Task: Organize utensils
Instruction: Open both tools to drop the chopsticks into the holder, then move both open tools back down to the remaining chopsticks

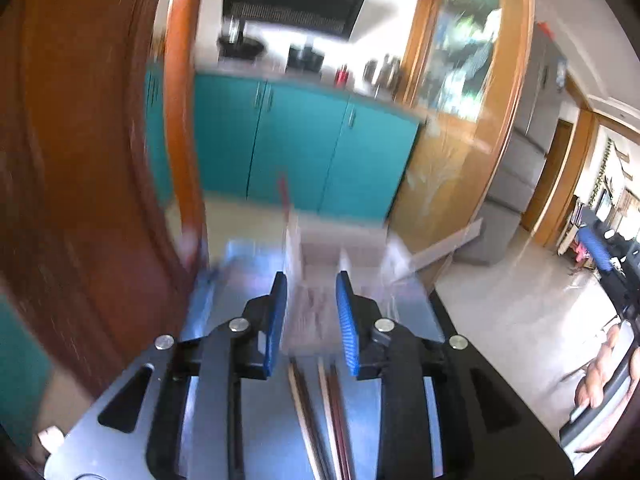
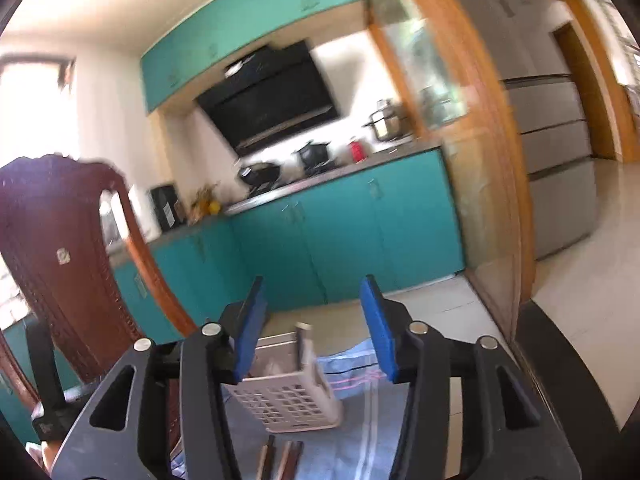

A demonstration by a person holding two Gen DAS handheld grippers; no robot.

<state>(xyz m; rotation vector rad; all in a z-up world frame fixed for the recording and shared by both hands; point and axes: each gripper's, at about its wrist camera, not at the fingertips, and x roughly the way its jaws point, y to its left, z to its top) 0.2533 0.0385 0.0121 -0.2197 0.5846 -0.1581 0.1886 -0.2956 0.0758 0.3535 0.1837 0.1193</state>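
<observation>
Here your left gripper (image 1: pixel 311 320) and right gripper (image 2: pixel 316 336), both empty and parted, flank the white perforated plastic basket (image 2: pixel 288 392); wooden chopsticks (image 2: pixel 280 460) lie just before it, ready for loading.

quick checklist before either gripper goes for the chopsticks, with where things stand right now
1. Left gripper open with nothing between its pads: ok.
2. Right gripper open and empty: ok.
3. Chopsticks in view, lying loose on the blue cloth just ahead of both grippers: ok.
4. White basket upright with its mouth free: ok, though one utensil already stands in it.
5. Left wrist picture sharp enough to aim by: not ok, the basket there is smeared by blur.
6. How many chopsticks lie there: cannot tell, the gripper bodies cover part of them.
</observation>
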